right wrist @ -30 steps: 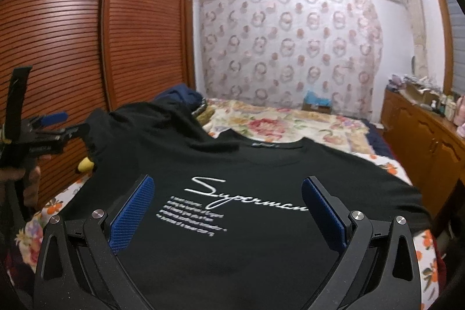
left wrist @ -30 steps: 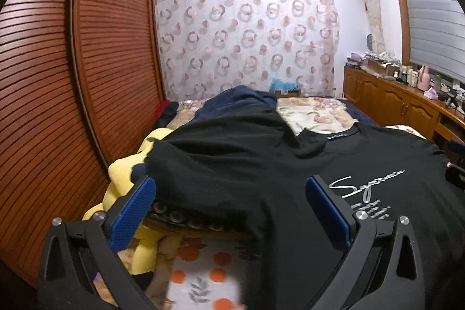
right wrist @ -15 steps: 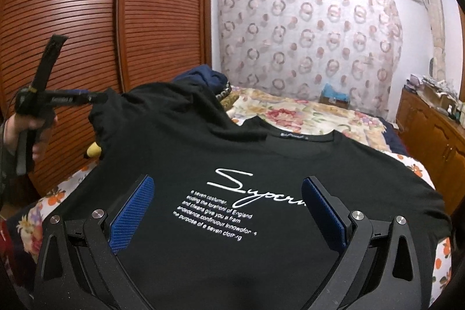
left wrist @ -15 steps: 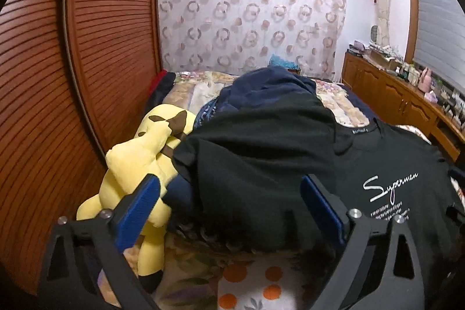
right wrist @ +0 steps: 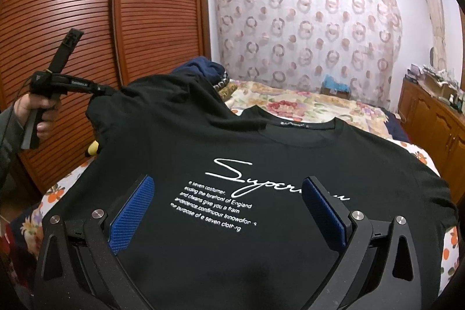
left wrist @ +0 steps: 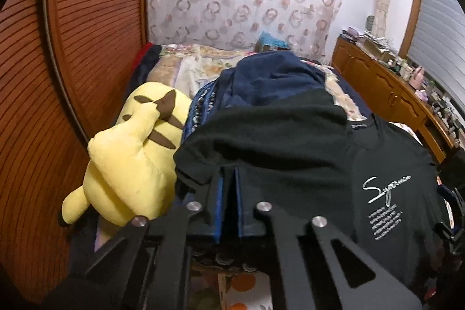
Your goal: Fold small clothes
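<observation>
A bed (right wrist: 334, 106) with a floral cover lies ahead of both grippers, and a black T-shirt (right wrist: 261, 164) is spread across it, white lettering up. Beyond the left fingers sits a heap of navy clothes (left wrist: 276, 77), with a yellow plush (left wrist: 130, 153) to their left. The right gripper (right wrist: 226, 208) hovers over the shirt's lower front, its fingers spread wide with the print between them, pads not touching cloth. The left gripper (left wrist: 229, 188) has its fingers pressed together on the edge of the shirt's sleeve (left wrist: 261, 141), which bunches up just past the tips.
</observation>
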{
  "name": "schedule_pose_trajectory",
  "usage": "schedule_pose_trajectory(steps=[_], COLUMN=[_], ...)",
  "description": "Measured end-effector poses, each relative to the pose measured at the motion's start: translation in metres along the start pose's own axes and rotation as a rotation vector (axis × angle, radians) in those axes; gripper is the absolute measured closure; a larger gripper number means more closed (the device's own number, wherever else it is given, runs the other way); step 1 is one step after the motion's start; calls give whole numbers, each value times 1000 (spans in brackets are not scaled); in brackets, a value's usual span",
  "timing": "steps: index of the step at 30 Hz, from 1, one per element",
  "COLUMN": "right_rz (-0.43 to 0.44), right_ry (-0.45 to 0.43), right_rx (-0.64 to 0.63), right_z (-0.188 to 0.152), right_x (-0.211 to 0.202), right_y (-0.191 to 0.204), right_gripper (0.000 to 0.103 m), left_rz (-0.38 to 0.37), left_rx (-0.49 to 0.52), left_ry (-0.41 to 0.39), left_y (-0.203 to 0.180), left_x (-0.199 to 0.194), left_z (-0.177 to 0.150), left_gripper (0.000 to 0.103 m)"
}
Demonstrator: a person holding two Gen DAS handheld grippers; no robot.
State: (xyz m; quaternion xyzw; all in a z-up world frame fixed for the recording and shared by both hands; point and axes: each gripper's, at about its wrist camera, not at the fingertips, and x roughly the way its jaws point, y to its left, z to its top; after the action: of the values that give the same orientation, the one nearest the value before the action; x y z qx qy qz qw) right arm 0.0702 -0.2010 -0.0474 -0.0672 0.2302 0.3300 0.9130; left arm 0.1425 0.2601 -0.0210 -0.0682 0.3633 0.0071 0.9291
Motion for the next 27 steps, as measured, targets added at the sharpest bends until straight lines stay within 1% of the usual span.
schedule_pose_trajectory(steps=[4, 6, 9, 12, 16, 21, 25, 26, 27], right_rz=[-5, -9, -20, -38, -67, -105, -122, -125, -127], right_ry=[-2, -3, -7, -17, -30, -43, -41, -40, -38], right_rx=[15, 25, 39, 59, 95, 137, 173, 176, 179], right_z=[-2, -3, -3, -3, -3, -6, -10, -11, -11], right_x=[-1, -2, -5, -11, -21, -35, -43, -44, -45], right_y=[-6, -10, -18, -28, -46, -70, -88, -91, -94], right_gripper=[0, 0, 0, 0, 0, 0, 0, 0, 0], left_rz=[-18, -47, -86, -150, -233, -272, -310, -303, -294], left_rx=[51, 93, 148, 204, 308, 394, 410, 411, 412], left_ry=[-30, -46, -73, -82, -73, -46, 18, 27, 30], left_y=[-22, -41, -74, -116, -178, -231, -250, -250, -251], left_x=[-18, -29, -43, -51, -55, -50, -40, -39, -39], left_z=[7, 13, 22, 27, 22, 13, 4, 3, 1], left_gripper=[103, 103, 103, 103, 103, 103, 103, 101, 97])
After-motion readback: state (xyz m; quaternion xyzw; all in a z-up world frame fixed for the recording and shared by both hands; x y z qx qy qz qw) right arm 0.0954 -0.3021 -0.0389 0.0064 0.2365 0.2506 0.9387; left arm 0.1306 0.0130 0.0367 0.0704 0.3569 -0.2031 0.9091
